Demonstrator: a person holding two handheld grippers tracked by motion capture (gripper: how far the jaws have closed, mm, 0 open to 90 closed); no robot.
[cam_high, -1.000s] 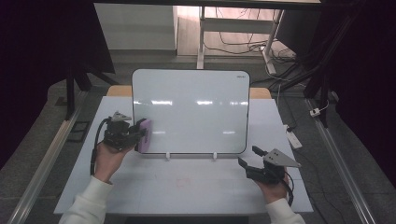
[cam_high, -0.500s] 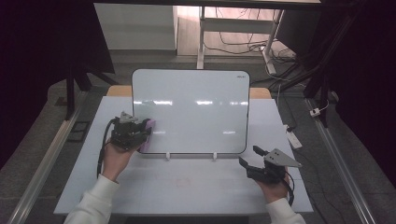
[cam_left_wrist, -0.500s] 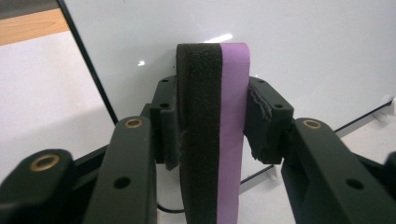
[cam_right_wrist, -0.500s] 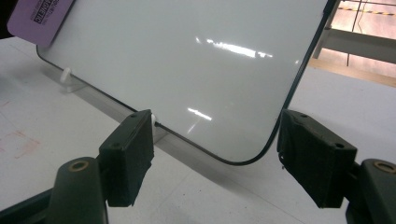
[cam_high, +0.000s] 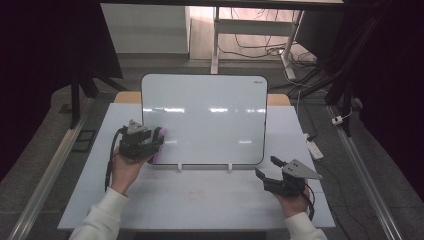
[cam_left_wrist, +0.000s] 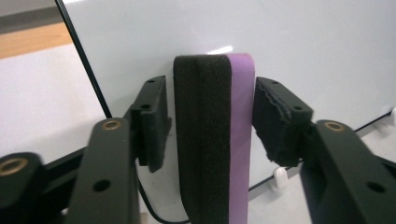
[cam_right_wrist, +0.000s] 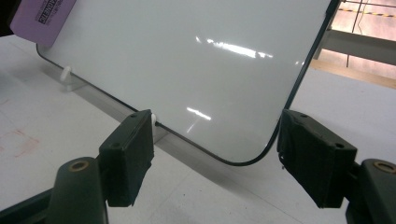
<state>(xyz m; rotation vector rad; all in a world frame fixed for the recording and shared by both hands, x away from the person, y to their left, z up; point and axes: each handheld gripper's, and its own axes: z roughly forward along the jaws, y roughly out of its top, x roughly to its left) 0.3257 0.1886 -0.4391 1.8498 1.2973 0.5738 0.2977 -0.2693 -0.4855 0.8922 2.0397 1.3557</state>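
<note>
Whiteboard (cam_high: 210, 120) is standing propped on the white table (cam_high: 200, 205). Eraser (cam_left_wrist: 212, 140), purple-backed with black foam, is resting against the board's lower left, between the left gripper's (cam_left_wrist: 210, 121) jaws, which have just been opening and are standing clear of it. Likely light and squashy; best pinched across the stiffer purple back. Right gripper (cam_right_wrist: 215, 149) is idling part-open, empty.

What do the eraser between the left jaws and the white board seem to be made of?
The eraser looks like two layers: a thick black part with a matte, finely porous surface, probably foam or felt, and a smooth purple backing, possibly plastic or denser foam. The whiteboard looks like a glossy coated panel, since it mirrors the ceiling lights, with a thin dark rim; whether it is steel or plastic underneath cannot be told.
</note>
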